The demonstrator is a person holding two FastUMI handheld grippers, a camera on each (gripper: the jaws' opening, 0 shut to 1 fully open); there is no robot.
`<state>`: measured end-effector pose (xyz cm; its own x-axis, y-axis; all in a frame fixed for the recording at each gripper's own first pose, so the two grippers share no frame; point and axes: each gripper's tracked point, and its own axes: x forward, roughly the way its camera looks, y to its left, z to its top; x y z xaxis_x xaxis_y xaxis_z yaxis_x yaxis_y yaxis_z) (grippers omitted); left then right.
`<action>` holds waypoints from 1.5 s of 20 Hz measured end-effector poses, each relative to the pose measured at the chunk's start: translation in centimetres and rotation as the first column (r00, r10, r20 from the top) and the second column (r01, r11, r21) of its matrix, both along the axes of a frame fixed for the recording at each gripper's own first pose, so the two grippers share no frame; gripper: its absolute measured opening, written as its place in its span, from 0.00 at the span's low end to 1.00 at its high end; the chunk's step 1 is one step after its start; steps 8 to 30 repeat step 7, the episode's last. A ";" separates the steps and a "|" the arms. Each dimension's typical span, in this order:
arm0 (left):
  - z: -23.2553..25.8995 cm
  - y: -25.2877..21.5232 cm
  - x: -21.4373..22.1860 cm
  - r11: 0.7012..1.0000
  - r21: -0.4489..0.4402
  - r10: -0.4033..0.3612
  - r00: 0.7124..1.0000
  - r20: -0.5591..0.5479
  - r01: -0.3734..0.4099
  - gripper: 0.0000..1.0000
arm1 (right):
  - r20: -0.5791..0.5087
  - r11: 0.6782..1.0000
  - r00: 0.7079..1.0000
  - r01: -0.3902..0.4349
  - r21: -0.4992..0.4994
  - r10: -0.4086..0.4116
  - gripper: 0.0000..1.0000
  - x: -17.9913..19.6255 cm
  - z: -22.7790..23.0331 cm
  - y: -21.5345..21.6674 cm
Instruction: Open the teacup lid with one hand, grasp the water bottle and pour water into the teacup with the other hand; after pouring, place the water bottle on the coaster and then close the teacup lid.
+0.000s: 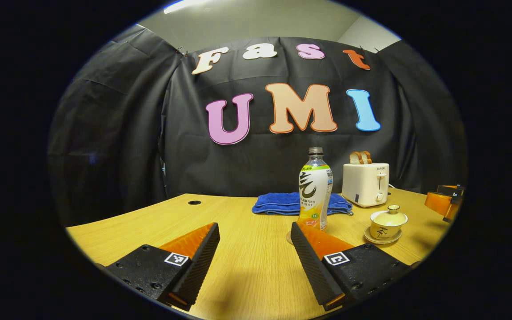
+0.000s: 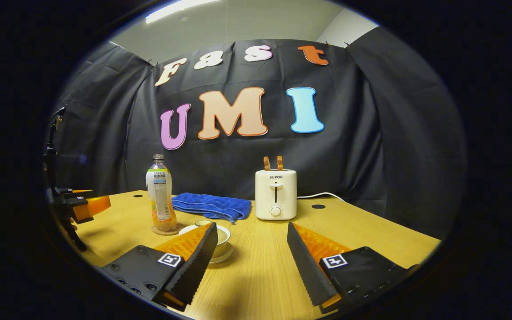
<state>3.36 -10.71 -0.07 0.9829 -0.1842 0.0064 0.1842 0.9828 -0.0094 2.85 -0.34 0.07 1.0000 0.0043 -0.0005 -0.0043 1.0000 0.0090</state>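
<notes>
A clear water bottle [image 1: 316, 191] with orange drink at its base stands upright on a round coaster [image 2: 166, 231] on the wooden table. To its right sits a pale yellow teacup [image 1: 387, 226] on a saucer, its lid [image 1: 390, 217] in place. My left gripper [image 1: 254, 229] is open above the table, short of the bottle, holding nothing. In the right gripper view the teacup [image 2: 222, 235] peeks from behind one of my fingers [image 2: 196, 262]. My right gripper [image 2: 251, 227] is open and holds nothing, with the bottle [image 2: 160, 195] off to its left.
A white toaster [image 1: 366, 183] with bread slices stands at the back, a folded blue towel [image 1: 282, 203] beside it. The same toaster [image 2: 276, 193] and towel [image 2: 211, 205] show beyond the right gripper. The table [image 2: 371, 231] has cable holes.
</notes>
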 end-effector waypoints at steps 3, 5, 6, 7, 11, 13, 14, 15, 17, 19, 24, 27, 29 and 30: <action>0.0 0.2 -0.1 1.000 0.000 0.008 1.000 -0.001 -0.008 0.94 | 0.001 1.000 1.000 0.015 0.000 -0.015 0.98 0.0 0.0 -0.4; 0.0 0.1 -0.1 1.000 0.000 0.006 1.000 -0.001 -0.006 0.94 | 0.000 1.000 1.000 0.020 -0.001 -0.020 0.98 0.0 0.1 -0.4; 0.0 0.1 -0.1 1.000 0.000 0.006 1.000 -0.001 -0.006 0.94 | 0.001 1.000 1.000 0.023 -0.001 -0.023 0.98 0.0 0.1 -0.5; 0.0 0.2 -0.2 1.000 0.000 0.006 1.000 0.000 -0.006 0.94 | 0.001 1.000 1.000 0.027 -0.001 -0.027 0.98 0.0 0.0 -0.6; 0.0 0.2 -0.2 1.000 0.000 0.006 1.000 0.000 -0.006 0.94 | 0.001 1.000 1.000 0.027 -0.001 -0.027 0.98 0.0 0.0 -0.6; 0.0 0.2 -0.2 1.000 0.000 0.006 1.000 0.000 -0.006 0.94 | 0.001 1.000 1.000 0.027 -0.001 -0.027 0.98 0.0 0.0 -0.6; 0.0 0.2 -0.2 1.000 0.000 0.006 1.000 0.000 -0.006 0.94 | 0.001 1.000 1.000 0.027 -0.001 -0.027 0.98 0.0 0.0 -0.6; 0.0 0.2 -0.2 1.000 0.000 0.006 1.000 0.000 -0.006 0.94 | 0.001 1.000 1.000 0.027 -0.001 -0.027 0.98 0.0 0.0 -0.6; 0.0 0.2 -0.2 1.000 0.000 0.006 1.000 0.000 -0.006 0.94 | 0.001 1.000 1.000 0.027 -0.001 -0.027 0.98 0.0 0.0 -0.6; 0.0 0.2 -0.2 1.000 0.000 0.006 1.000 0.000 -0.006 0.94 | 0.001 1.000 1.000 0.027 -0.001 -0.027 0.98 0.0 0.0 -0.6; 0.0 0.2 -0.2 1.000 0.000 0.006 1.000 0.000 -0.006 0.94 | 0.001 1.000 1.000 0.027 -0.001 -0.027 0.98 0.0 0.0 -0.6; 0.0 0.2 -0.2 1.000 0.000 0.006 1.000 0.000 -0.006 0.94 | 0.001 1.000 1.000 0.027 -0.001 -0.027 0.98 0.0 0.0 -0.6; 0.0 0.2 -0.2 1.000 0.000 0.006 1.000 0.000 -0.006 0.94 | 0.001 1.000 1.000 0.027 -0.001 -0.027 0.98 0.0 0.0 -0.6; 0.0 0.2 -0.2 1.000 0.000 0.006 1.000 0.000 -0.006 0.94 | 0.001 1.000 1.000 0.027 -0.001 -0.027 0.98 0.0 0.0 -0.6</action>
